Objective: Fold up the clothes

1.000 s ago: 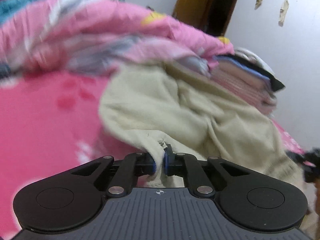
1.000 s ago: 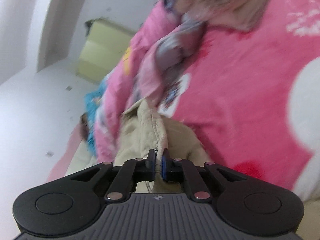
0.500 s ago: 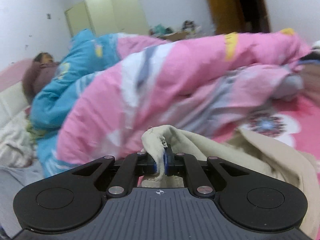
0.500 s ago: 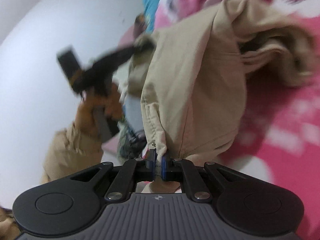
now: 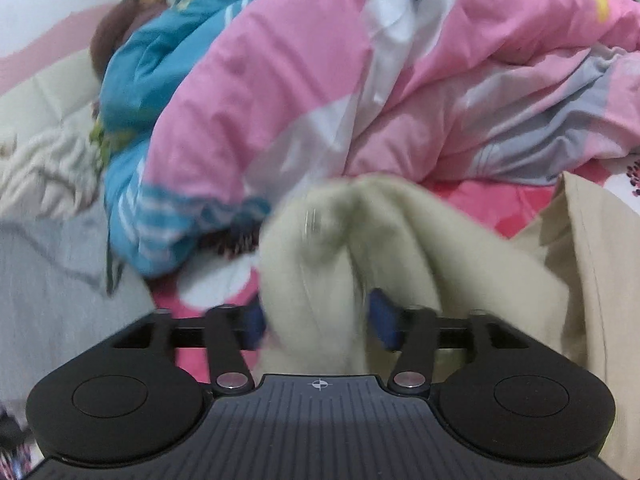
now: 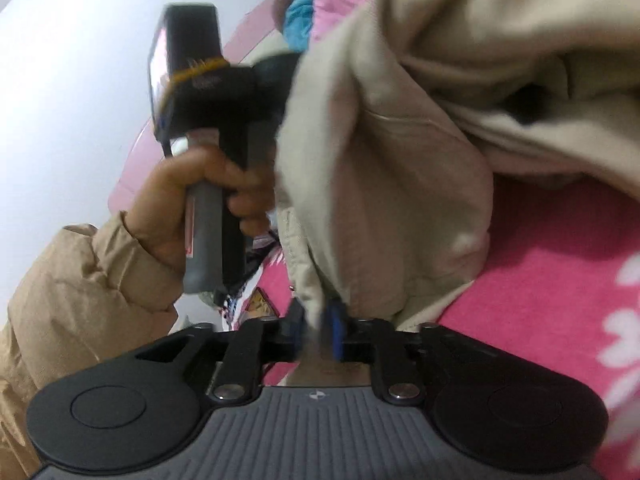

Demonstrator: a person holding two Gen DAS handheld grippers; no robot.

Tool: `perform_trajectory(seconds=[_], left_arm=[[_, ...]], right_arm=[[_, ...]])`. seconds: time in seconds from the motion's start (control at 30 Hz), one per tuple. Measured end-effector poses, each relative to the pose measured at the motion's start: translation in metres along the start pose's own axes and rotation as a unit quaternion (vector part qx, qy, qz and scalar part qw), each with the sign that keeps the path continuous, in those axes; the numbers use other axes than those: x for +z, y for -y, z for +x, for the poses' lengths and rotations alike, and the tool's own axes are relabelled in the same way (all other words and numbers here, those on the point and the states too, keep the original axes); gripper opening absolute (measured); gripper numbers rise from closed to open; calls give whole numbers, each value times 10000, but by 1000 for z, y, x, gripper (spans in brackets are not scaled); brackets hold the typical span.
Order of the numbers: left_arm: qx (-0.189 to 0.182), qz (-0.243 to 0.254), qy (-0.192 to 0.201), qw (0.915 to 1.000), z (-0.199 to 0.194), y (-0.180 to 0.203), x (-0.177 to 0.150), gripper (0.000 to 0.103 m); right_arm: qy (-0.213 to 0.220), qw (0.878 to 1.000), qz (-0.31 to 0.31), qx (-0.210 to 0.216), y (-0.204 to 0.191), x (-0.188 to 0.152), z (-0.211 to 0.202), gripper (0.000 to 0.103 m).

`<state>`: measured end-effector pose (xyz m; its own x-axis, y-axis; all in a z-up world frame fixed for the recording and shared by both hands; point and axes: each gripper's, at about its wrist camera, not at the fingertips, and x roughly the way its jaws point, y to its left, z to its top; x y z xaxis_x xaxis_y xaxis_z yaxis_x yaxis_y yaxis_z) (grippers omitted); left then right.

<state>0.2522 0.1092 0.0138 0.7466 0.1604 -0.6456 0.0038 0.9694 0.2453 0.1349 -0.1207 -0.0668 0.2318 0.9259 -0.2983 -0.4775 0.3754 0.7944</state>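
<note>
The bed (image 6: 560, 280), under a pink floral sheet, carries a heaped pink-and-blue quilt (image 5: 320, 80) and the beige garment (image 6: 380, 160), bunched and partly lifted. The left gripper (image 5: 320, 316) is spread wide, with cloth loose between its fingers; the right gripper (image 6: 318, 332) looks nearly closed, pinching a hem. Judged: keep that edge taut and align seams before creasing. No containers show.

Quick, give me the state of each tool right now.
Left tool: open, beige garment loose between its fingers.
Right tool: nearly shut, fingers pinching the garment's edge.
</note>
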Motion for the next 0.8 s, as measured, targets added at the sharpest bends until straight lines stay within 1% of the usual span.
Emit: perform_trajectory(seconds=[0.03,0.07,0.17,0.23,0.27,0.3,0.33,0.37,0.4,0.43,0.5,0.53,0.57,0.6,0.67,0.73,0.77,0.8], left_arm=[[-34,-22,25,10000,-11,-2,-1,64],[-43,-44,61,10000,-19,-6,-2,71],[-97,-210,197,9995,-49,-15,-5,79],[-214,-332,317,9987,-70,-19,-8,85],[-270,-383,422,9980,-82,-19,-10,86],[-393,-392,571,9968,-96,-17,-13,87],[-528,-393,726,9952,-110,-15,-17,90],[-733,-372,883,9927,-121,-11,-21,97],[-1015,-304,1062,9887,-131,-5,-24,101],[-1307,-228,1244,9833,-141,2,-28,102],[-1722,31,1394,9751,-150,21,-36,103],[-1794,197,1393,9737,-148,35,-39,103],[-1844,369,1380,9724,-145,49,-42,103],[-1805,479,1348,9731,-140,61,-46,103],[-1529,582,1257,9785,-123,82,-52,101],[-1290,586,1192,9827,-110,94,-61,96],[-1218,568,1190,9838,-105,97,-65,94],[-1210,466,1279,9833,-107,96,-71,93]], right_arm=[[33,10000,-41,-10,-3,-3,-8,40],[76,9999,-64,-10,-7,-7,-16,43],[156,9998,-97,-76,-14,-21,-42,45],[205,9997,-60,-91,-17,-32,-63,50],[230,9997,-41,-99,-19,-37,-73,54],[261,9996,-31,-113,-17,-36,-83,56],[302,9994,-54,-131,-18,-32,-89,57],[353,9992,-73,-181,-18,-34,-100,58],[407,9988,-83,-247,-18,-39,-115,61],[468,9983,-78,-332,-16,-39,-128,61],[609,9968,-35,-523,-11,-28,-147,61],[691,9957,4,-623,-9,-20,-153,61],[773,9944,43,-723,-7,-11,-160,61],[855,9929,82,-822,-5,-2,-166,61],[1017,9894,160,-1021,-1,16,-179,61],[1180,9852,238,-1219,4,33,-192,63],[1260,9829,277,-1317,6,42,-199,66],[1341,9803,316,-1416,8,51,-205,69]])
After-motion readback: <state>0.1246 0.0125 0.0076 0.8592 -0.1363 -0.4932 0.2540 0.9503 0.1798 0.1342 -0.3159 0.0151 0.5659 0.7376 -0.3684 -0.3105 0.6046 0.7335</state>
